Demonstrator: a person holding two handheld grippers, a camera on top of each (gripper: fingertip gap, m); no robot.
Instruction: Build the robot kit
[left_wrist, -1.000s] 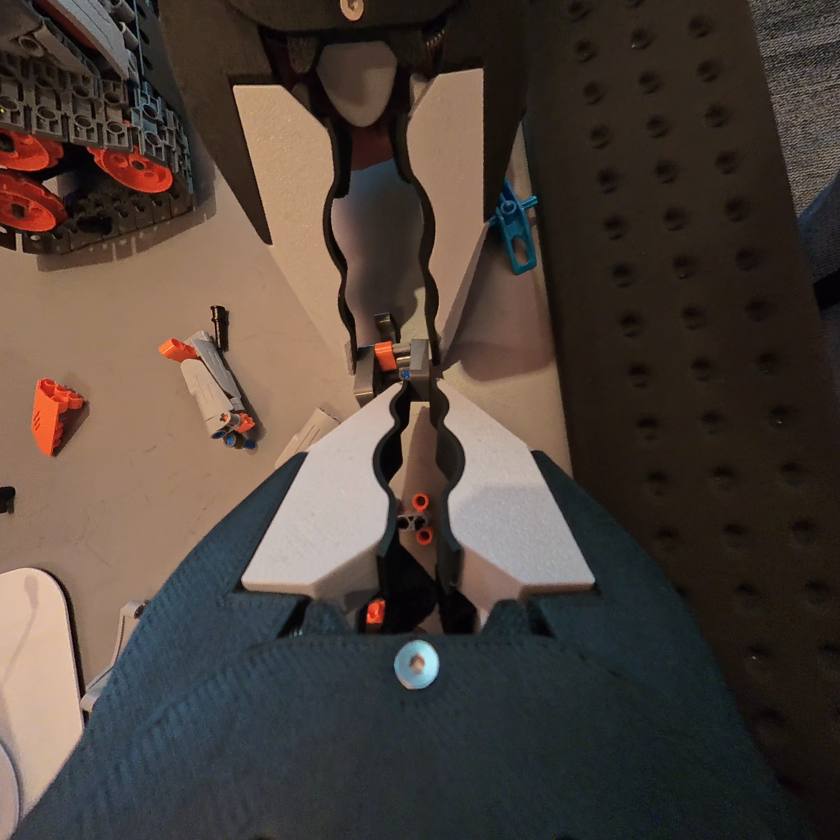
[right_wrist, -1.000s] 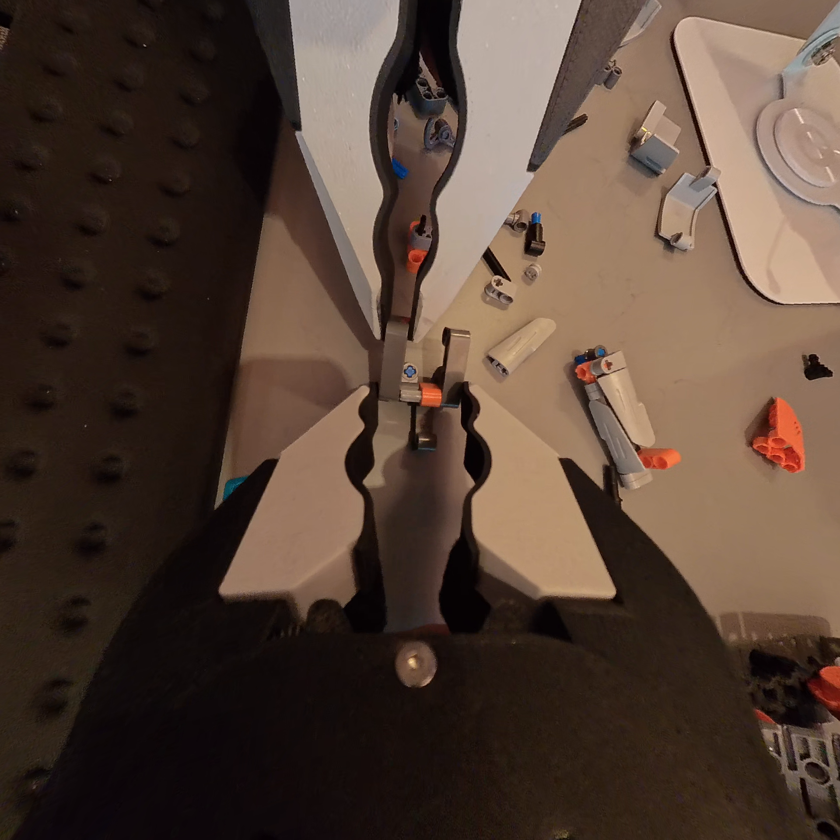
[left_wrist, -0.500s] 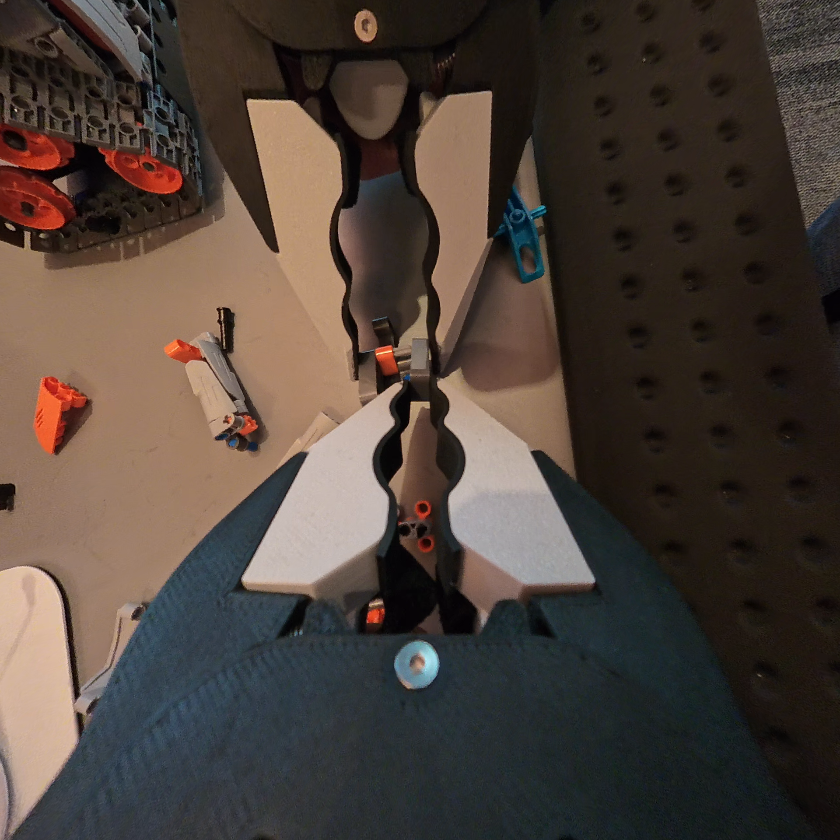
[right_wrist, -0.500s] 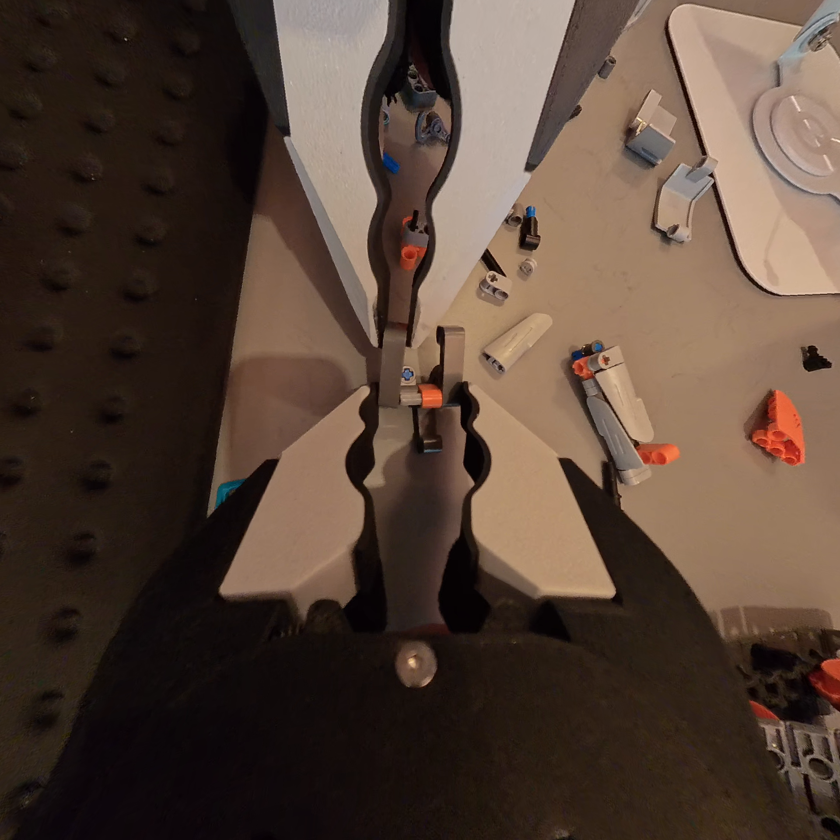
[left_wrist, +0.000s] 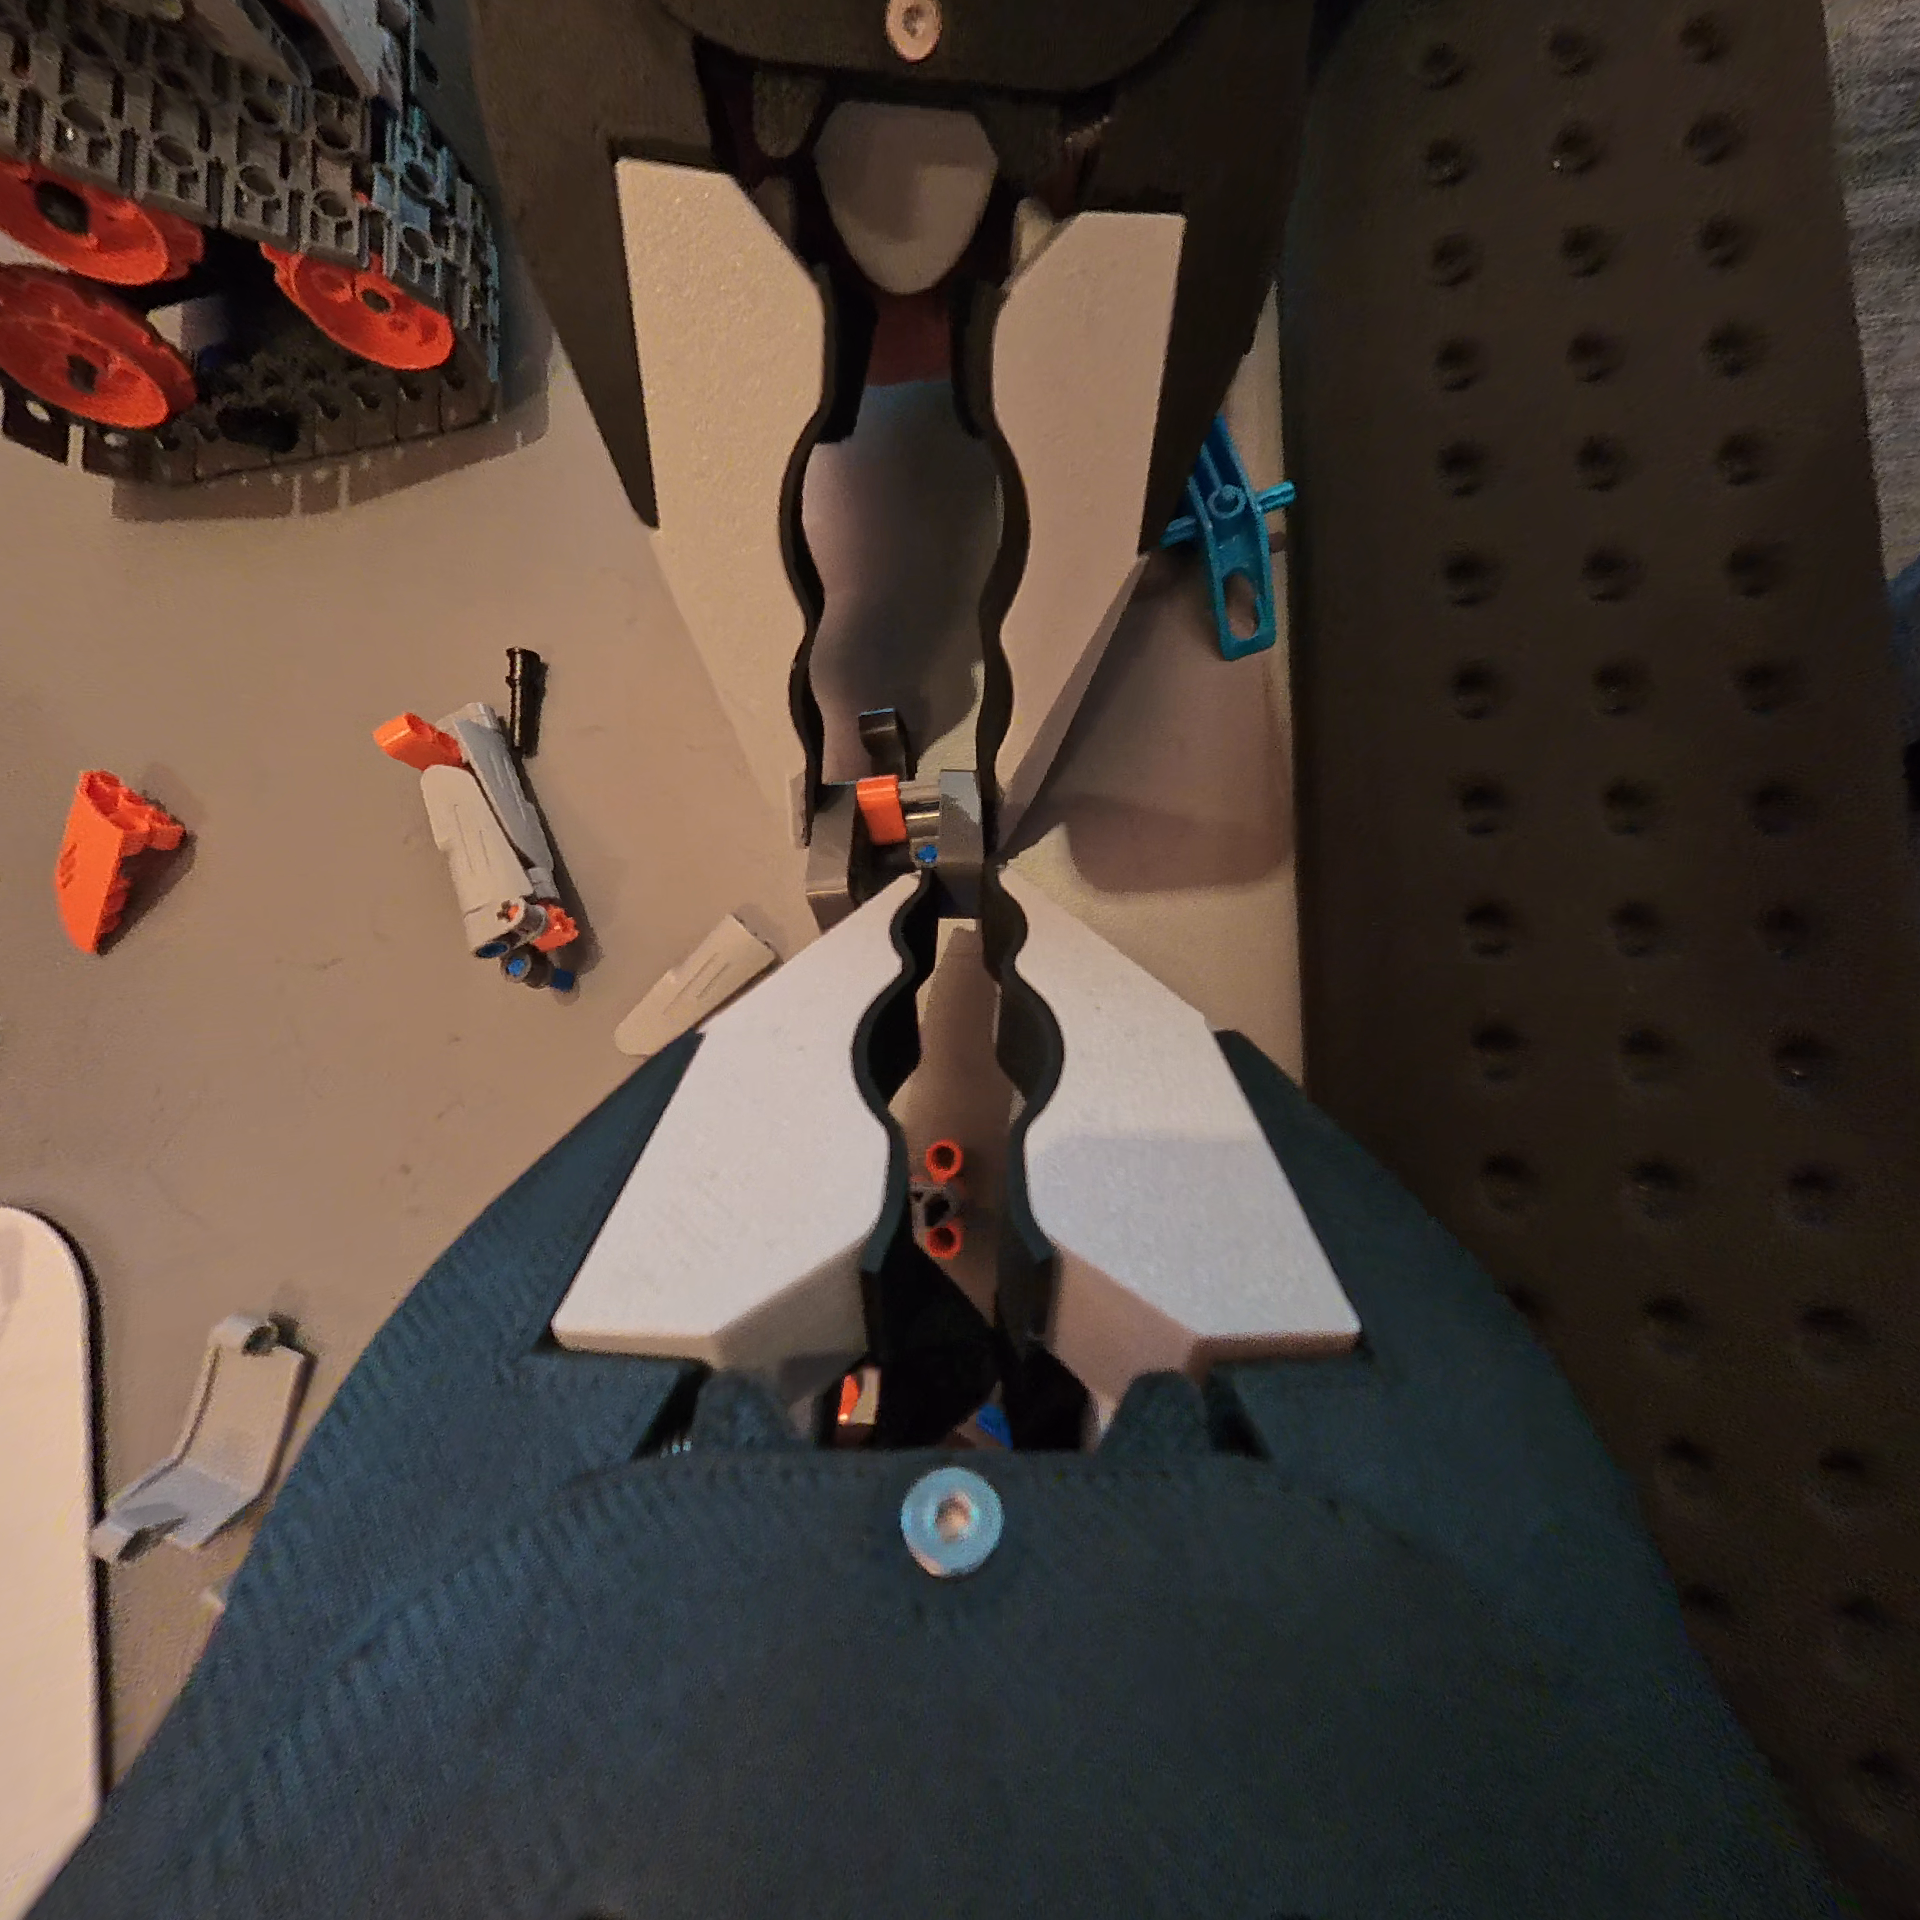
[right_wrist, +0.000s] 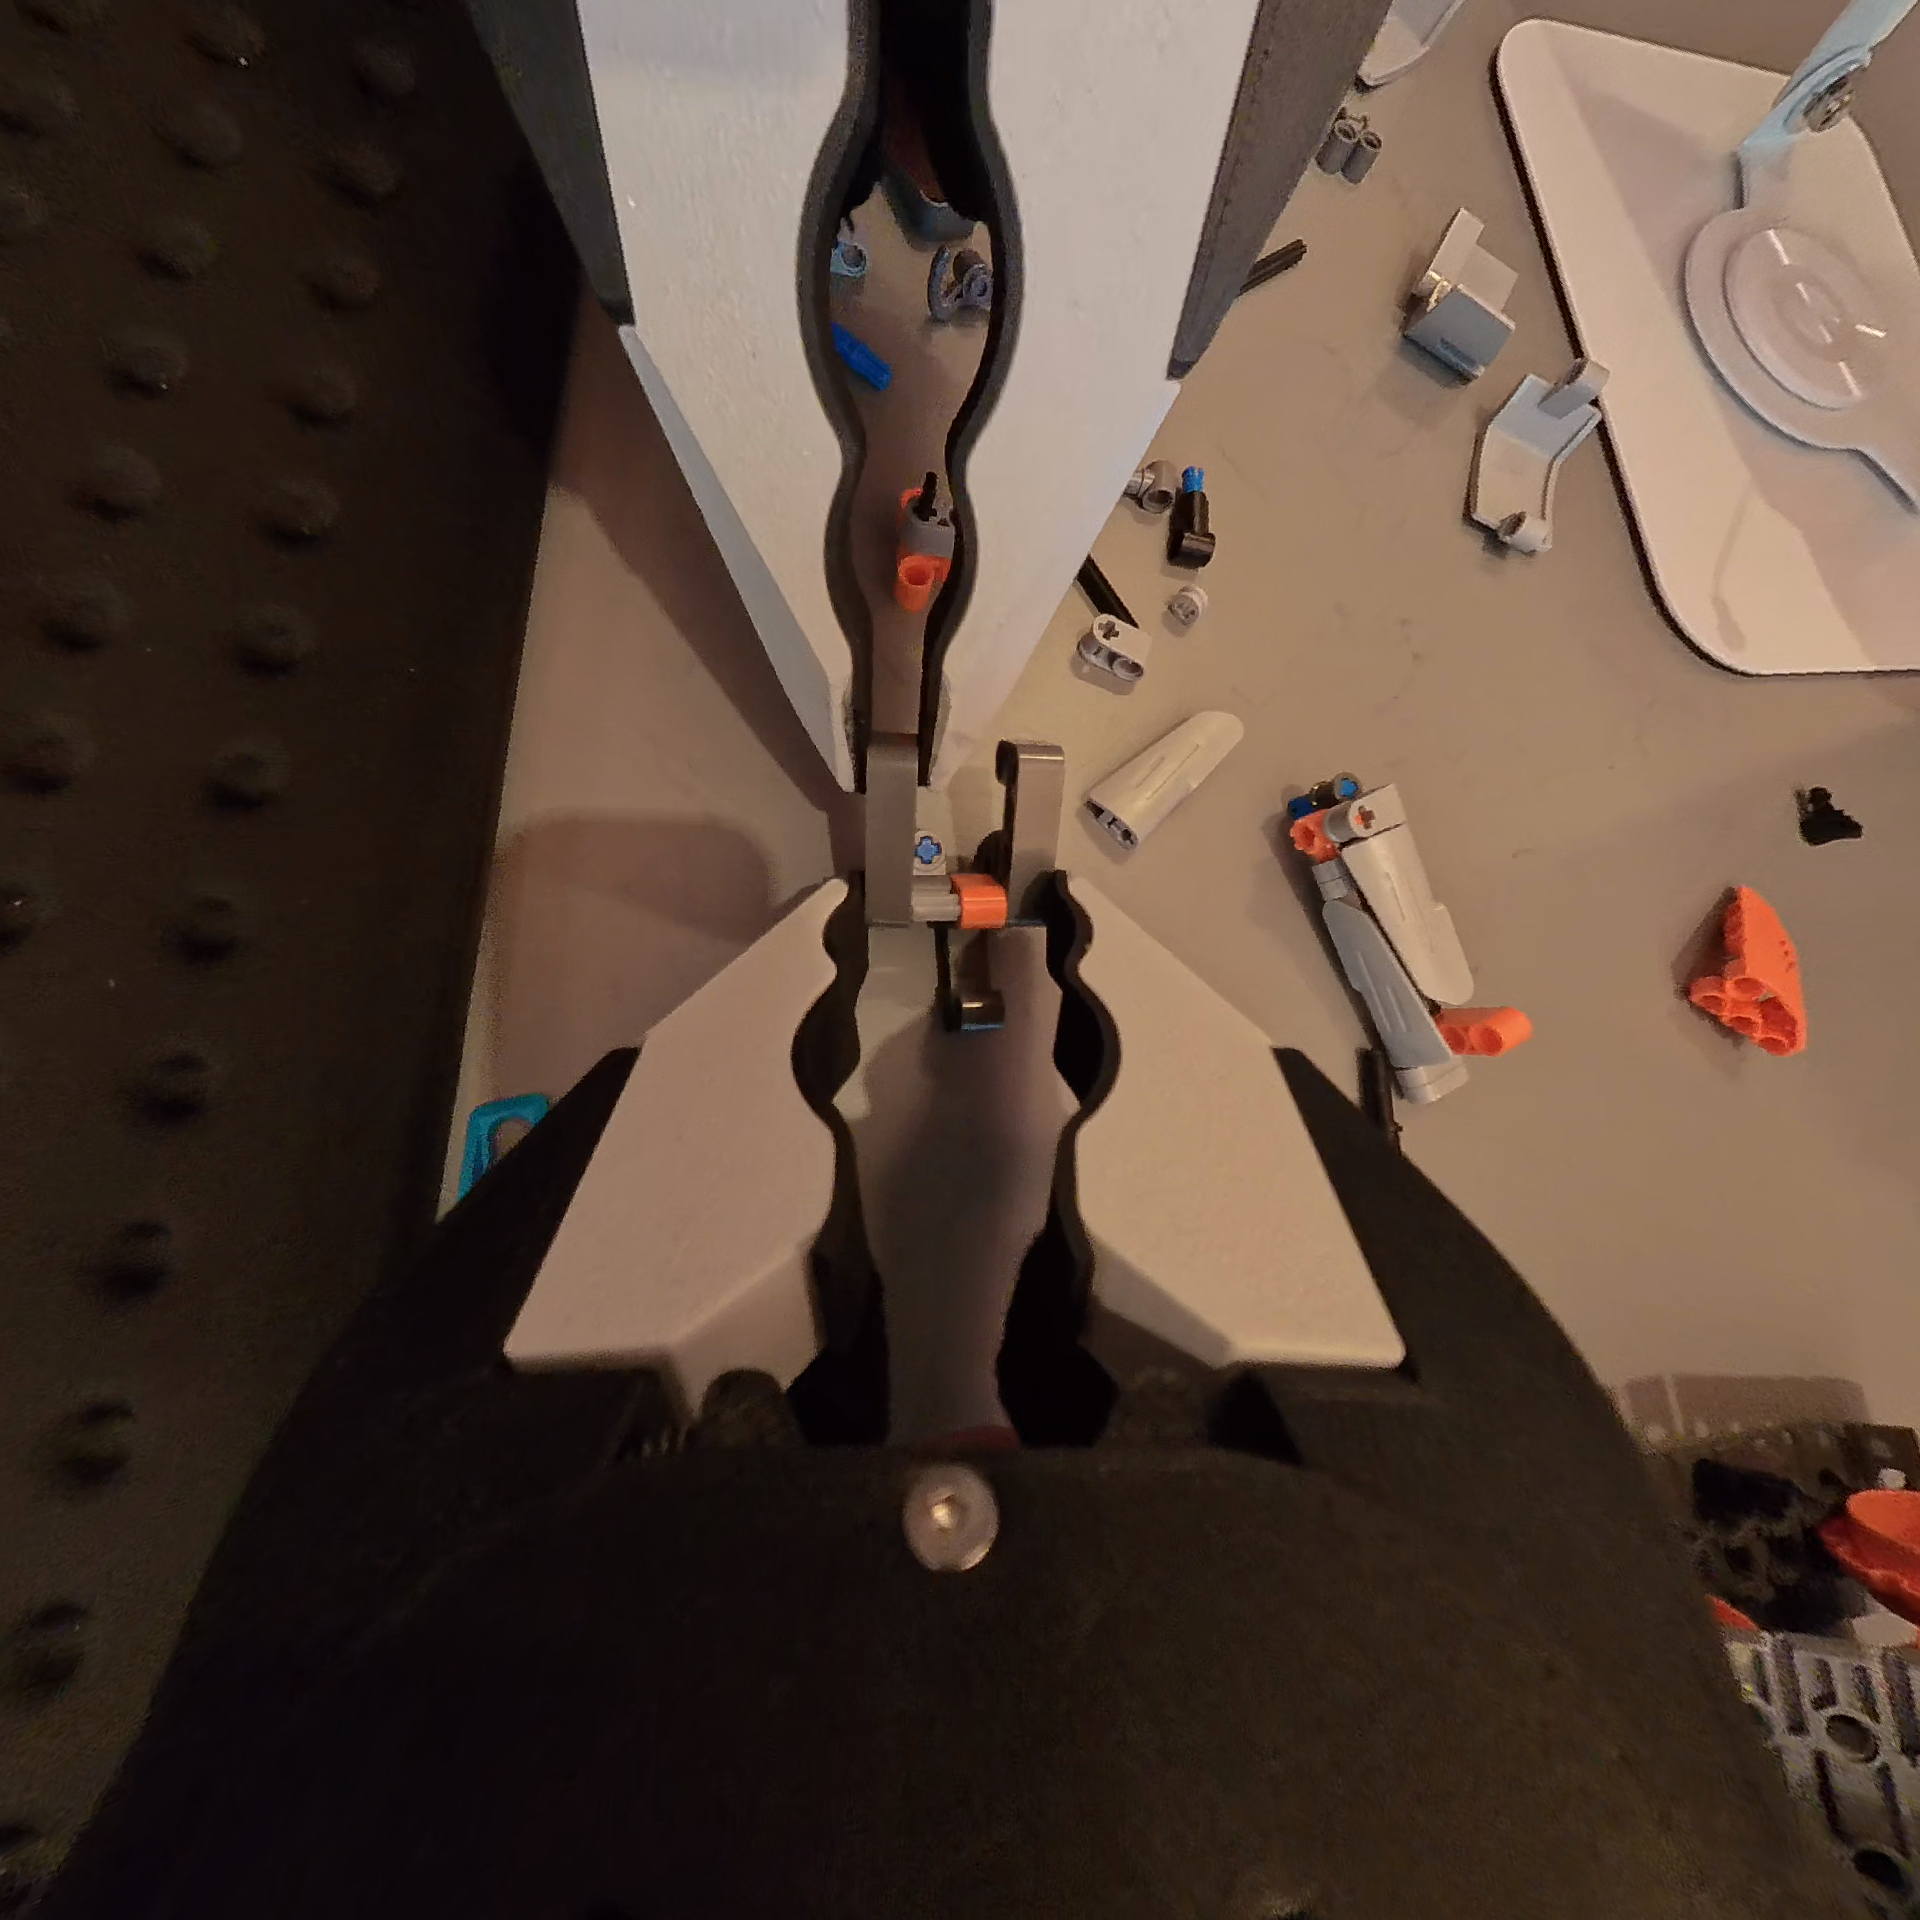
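A small grey assembly (right_wrist: 894, 831) of two grey beams joined by an axle with an orange bush (right_wrist: 982, 899) hangs between my two grippers, which face each other tip to tip above the grey table. My left gripper (left_wrist: 961, 899) is shut on one grey beam (left_wrist: 956, 826). It enters the right wrist view from the top (right_wrist: 899, 727). My right gripper (right_wrist: 951, 894) is closed across the assembly, with a beam against each finger. It enters the left wrist view from the top (left_wrist: 899, 821). A small black piece (right_wrist: 977, 1013) hangs under the assembly.
A black studded mat (left_wrist: 1558, 831) runs along one side. A tracked model with orange wheels (left_wrist: 208, 260) stands at the far left. Loose parts lie about: a grey-and-orange sub-assembly (right_wrist: 1392, 935), an orange wedge (right_wrist: 1745, 977), a white panel (right_wrist: 1164, 774), a teal piece (left_wrist: 1231, 551). A white tray (right_wrist: 1714, 520) holds a clear disc. Both grippers' tips are close together, under 4 cm apart.
Both grippers keep their hold on the assembly. The pair has drifted slightly over the table, and the right gripper shows a little closer in the left wrist view.
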